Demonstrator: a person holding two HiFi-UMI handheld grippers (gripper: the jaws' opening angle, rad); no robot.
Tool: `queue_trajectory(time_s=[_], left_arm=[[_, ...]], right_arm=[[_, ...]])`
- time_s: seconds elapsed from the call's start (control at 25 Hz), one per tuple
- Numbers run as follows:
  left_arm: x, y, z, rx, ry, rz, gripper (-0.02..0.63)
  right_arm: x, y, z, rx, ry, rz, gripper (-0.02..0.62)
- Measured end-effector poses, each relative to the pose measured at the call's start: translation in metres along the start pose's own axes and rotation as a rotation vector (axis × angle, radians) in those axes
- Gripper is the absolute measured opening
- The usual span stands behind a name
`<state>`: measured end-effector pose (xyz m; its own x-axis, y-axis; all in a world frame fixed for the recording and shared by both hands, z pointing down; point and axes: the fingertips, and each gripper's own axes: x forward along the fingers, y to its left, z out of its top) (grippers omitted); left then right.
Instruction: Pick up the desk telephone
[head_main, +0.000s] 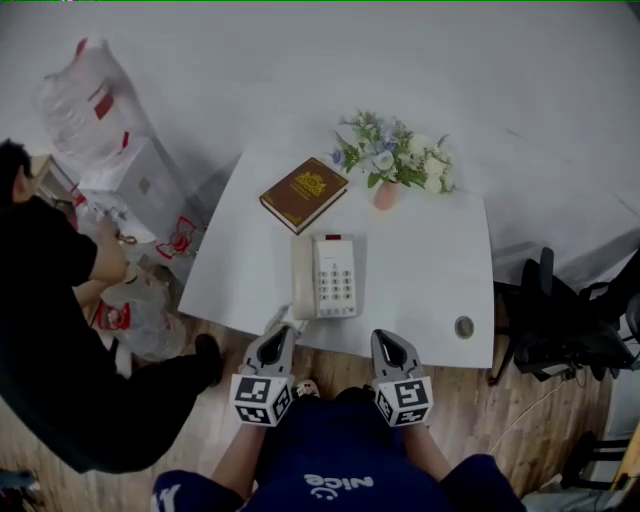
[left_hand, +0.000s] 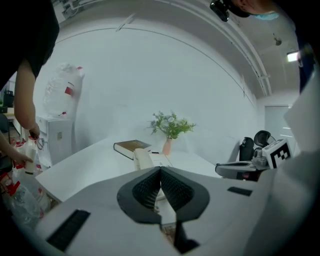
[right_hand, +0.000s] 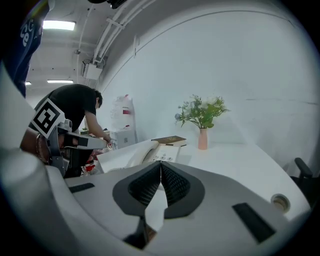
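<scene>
A bystander in black (head_main: 60, 340) is cut off by the left edge of the head view, bent toward the clutter there. A dark office chair (head_main: 560, 320) at the right is only partly seen, and its shape is hard to make out. The wearer's body (head_main: 330, 480) is cut off by the lower edge. What fills the plastic bags (head_main: 85, 95) cannot be told, and the gold print on the brown book (head_main: 304, 193) cannot be read.

The scene is backed by a white wall, and a wooden floor (head_main: 530, 420) is seen below the near edge of a white table (head_main: 430, 270). A white cabinet (head_main: 140, 185) stands beside the table's left end, with the bags piled on and around it. A round cable port (head_main: 464, 326) is set near the table's near right corner.

The desk telephone (head_main: 325, 277) lies on the table close to the middle of its near edge, with the handset in its cradle on the left and the keypad on the right. The book lies just behind it. A small pink vase (head_main: 386, 194) stands near the far edge and holds white and pale blue flowers (head_main: 395, 155) with green leaves.

The left gripper (head_main: 283, 332) and the right gripper (head_main: 386, 338) are held at the table's near edge, just short of the telephone. In each gripper view the ribbed pads are seen pressed together, with nothing caught between them.
</scene>
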<state>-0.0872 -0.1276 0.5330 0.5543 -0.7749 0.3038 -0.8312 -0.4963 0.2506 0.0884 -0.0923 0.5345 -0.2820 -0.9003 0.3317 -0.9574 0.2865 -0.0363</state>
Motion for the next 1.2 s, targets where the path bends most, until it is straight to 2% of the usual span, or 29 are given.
queue_trajectory(time_s=[0.36,0.68,0.76,0.88,0.92,1.0,1.04,1.2], left_arm=[[0.026,0.023,-0.001,-0.062,0.041,0.014,0.017],[0.048,0.027,0.004,-0.115,0.099,0.022,0.017],[0.053,0.026,0.001,-0.143,0.122,0.001,0.017],[0.059,0.031,-0.003,-0.185,0.153,-0.001,0.021],[0.062,0.034,-0.004,-0.191,0.162,0.003,0.04],[0.068,0.035,-0.008,-0.227,0.189,-0.023,0.16],[0.072,0.034,-0.009,-0.263,0.206,-0.051,0.205],[0.087,0.038,-0.01,-0.432,0.225,-0.139,0.271]], right_arm=[[0.039,-0.006,-0.003,-0.005,0.066,0.041,0.023],[0.073,-0.026,0.017,-0.01,0.072,0.091,0.023],[0.078,-0.032,0.022,0.031,0.064,0.087,0.023],[0.084,-0.042,0.024,0.196,0.058,0.097,0.026],[0.086,-0.045,0.023,0.24,0.064,0.106,0.047],[0.09,-0.048,0.017,0.275,0.098,0.129,0.145],[0.092,-0.05,0.013,0.281,0.123,0.139,0.166],[0.1,-0.061,0.0,0.351,0.196,0.157,0.217]])
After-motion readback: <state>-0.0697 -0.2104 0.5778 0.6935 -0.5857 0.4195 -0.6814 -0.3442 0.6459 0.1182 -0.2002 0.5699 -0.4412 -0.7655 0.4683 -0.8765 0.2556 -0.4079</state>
